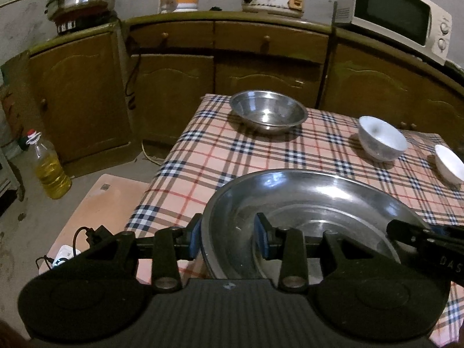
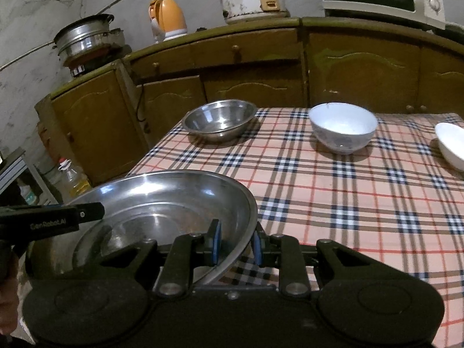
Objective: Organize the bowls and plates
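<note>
Steel fills both of my views: a wide stainless basin [image 1: 304, 217], pinched by both tongs. My left tongs [image 1: 229, 239] clamp its left rim, one blue pad outside and one inside; my right tongs [image 2: 236, 239] clamp the opposite rim the same way. The left tool's side reads "GenRobot.AI" in the right view. The basin sits at the near left corner of the plaid-clothed surface [image 2: 362, 203]. Farther back, well apart, stand a smaller steel bowl [image 1: 268, 111] by the far left edge, a white bowl [image 2: 342, 127] and a white dish [image 2: 451, 145] cut by the frame. Open cloth lies between them. Left of the surface, an oil bottle [image 1: 50, 168] stands on the floor.
</note>
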`<state>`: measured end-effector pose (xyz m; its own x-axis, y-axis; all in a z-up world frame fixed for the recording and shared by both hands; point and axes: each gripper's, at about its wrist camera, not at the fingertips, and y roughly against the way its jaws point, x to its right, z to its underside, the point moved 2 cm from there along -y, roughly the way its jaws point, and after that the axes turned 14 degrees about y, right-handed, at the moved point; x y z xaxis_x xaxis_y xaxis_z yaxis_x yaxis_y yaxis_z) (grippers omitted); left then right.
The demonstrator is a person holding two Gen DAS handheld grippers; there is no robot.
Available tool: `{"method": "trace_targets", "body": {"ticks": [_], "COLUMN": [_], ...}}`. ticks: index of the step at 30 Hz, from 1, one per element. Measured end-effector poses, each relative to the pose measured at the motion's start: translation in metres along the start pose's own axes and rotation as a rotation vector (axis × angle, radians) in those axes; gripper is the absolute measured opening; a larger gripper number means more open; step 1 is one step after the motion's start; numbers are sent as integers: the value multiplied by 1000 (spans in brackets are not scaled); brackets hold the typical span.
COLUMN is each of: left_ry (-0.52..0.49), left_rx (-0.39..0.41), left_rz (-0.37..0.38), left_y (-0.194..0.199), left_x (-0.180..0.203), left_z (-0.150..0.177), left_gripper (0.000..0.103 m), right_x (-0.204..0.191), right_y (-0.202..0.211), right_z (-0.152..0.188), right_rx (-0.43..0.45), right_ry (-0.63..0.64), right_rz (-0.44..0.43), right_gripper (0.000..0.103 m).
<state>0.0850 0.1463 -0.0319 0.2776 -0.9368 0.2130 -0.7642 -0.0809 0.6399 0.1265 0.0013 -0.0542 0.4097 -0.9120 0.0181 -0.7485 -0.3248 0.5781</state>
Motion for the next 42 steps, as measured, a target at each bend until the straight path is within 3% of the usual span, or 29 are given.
{"method": "trace_targets", "body": {"ticks": [19,37,42], "left_ry": [43,64,69], "left_rx": [-73,-147,-143], "left_rz": [-61,-81,-83], "left_y": [-46,-59,-59], "left_x": [-26,-29,-29], "left_z": [5,13,12], "left_gripper": [37,40,46], "right_x": [-15,-10,-8], "right_y": [-63,-69,-68], "right_z": [16,23,25], "right_rx": [-69,-89,-117], "right_ry": [5,-23,-17], "right_rz": [-40,-60,-38], "right_gripper": [30,30,31]}}
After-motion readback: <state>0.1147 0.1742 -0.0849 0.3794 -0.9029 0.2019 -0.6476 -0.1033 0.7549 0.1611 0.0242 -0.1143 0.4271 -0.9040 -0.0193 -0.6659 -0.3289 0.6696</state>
